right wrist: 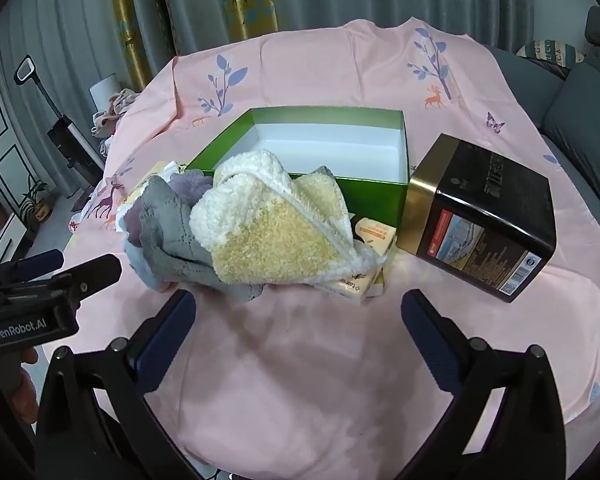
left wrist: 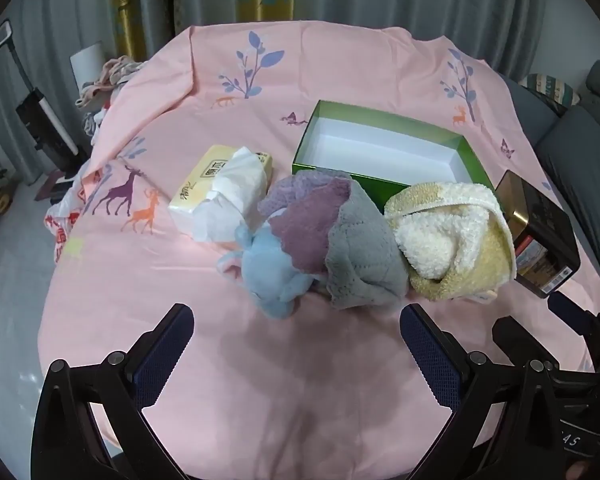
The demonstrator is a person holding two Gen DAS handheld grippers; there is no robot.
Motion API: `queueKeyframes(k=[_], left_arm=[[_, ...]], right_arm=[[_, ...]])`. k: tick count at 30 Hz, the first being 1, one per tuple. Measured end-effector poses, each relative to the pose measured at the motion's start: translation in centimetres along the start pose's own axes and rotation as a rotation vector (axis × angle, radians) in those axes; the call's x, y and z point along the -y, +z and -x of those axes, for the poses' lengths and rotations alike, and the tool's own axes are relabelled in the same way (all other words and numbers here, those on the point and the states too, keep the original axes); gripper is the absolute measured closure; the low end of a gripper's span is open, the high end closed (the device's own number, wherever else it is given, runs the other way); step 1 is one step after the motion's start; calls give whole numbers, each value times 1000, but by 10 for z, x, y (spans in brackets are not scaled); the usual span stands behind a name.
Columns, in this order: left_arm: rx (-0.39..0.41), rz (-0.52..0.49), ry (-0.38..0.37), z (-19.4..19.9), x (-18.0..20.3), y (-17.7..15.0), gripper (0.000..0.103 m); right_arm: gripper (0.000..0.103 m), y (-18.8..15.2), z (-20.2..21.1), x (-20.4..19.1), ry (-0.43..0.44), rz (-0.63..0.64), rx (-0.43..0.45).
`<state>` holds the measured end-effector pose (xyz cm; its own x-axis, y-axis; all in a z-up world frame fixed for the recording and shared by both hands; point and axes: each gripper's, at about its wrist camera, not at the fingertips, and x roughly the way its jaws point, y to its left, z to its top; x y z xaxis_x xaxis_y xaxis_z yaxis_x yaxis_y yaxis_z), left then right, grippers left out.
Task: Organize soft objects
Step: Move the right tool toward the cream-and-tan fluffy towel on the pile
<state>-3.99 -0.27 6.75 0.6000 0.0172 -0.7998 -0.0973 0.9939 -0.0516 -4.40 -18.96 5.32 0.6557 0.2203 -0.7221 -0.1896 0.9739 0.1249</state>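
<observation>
A pile of soft cloths lies on the pink tablecloth in front of an open, empty green box point(left wrist: 384, 136) point(right wrist: 374, 196). The pile holds a cream and yellow fleece towel point(left wrist: 448, 240) point(right wrist: 276, 236), a grey cloth point(left wrist: 360, 256) point(right wrist: 172, 236), a purple cloth point(left wrist: 304, 220) and a light blue cloth point(left wrist: 272, 272). My left gripper point(left wrist: 296, 316) is open and empty, just short of the pile. My right gripper point(right wrist: 298, 304) is open and empty, just short of the yellow towel. The left gripper also shows in the right wrist view point(right wrist: 76, 268), and the right gripper in the left wrist view point(left wrist: 568, 312).
A soft tissue pack point(left wrist: 224, 188) lies left of the pile with tissue pulled out. A black and gold tin point(left wrist: 540, 232) point(right wrist: 480, 216) lies on its side right of the box. Small orange-printed packets point(right wrist: 364, 256) sit under the towel. Sofa at right, curtains behind, floor at left.
</observation>
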Motion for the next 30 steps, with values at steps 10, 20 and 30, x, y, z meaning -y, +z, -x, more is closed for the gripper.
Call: queueKeyframes(k=[10,20,30], left_arm=[[9,-12,17,-3,4,0,0],[3,-10,-9,-10,5,4,0],[34,24,-190,-8,2,10,0]], right_arm=[[1,-3,-5,-4,-2,5,6],[1,3,-13,1,31,19,4],[1,1,-19,7,126,66,15]])
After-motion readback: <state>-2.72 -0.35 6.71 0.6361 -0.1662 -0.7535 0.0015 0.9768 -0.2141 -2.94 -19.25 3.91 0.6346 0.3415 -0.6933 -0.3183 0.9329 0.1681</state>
